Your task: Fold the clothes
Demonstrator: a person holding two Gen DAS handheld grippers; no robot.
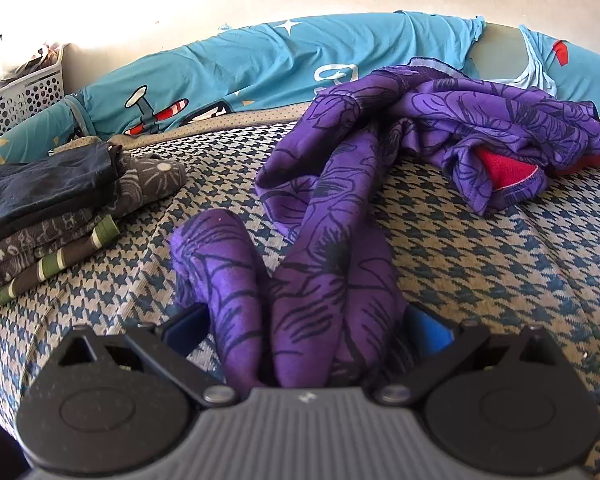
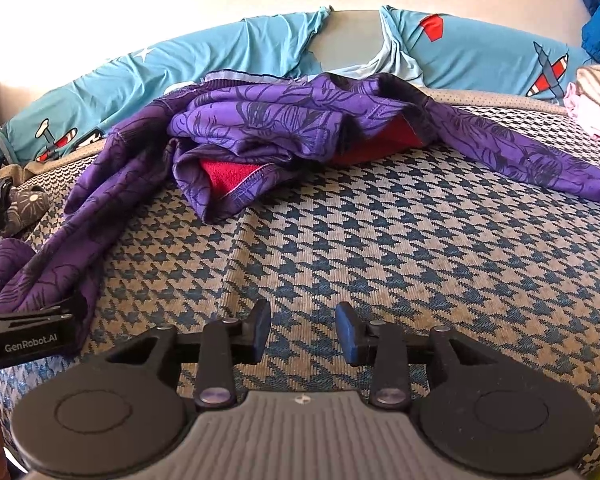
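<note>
A purple flower-print garment with red lining (image 1: 440,120) lies crumpled on the houndstooth bed (image 1: 480,240). One long purple part runs toward me and lies bunched between the blue pads of my left gripper (image 1: 306,328), whose jaws stand wide with the cloth between them. In the right wrist view the garment (image 2: 268,120) lies ahead and to the left. My right gripper (image 2: 303,330) is open and empty, low over bare bed (image 2: 380,240). The left gripper's black body (image 2: 28,336) shows at the left edge.
A stack of folded dark and striped clothes (image 1: 52,216) lies at the left. A blue airplane-print sheet (image 1: 240,64) runs along the back. A white perforated basket (image 1: 24,92) stands far left. Pink and striped clothes (image 2: 596,100) lie far right.
</note>
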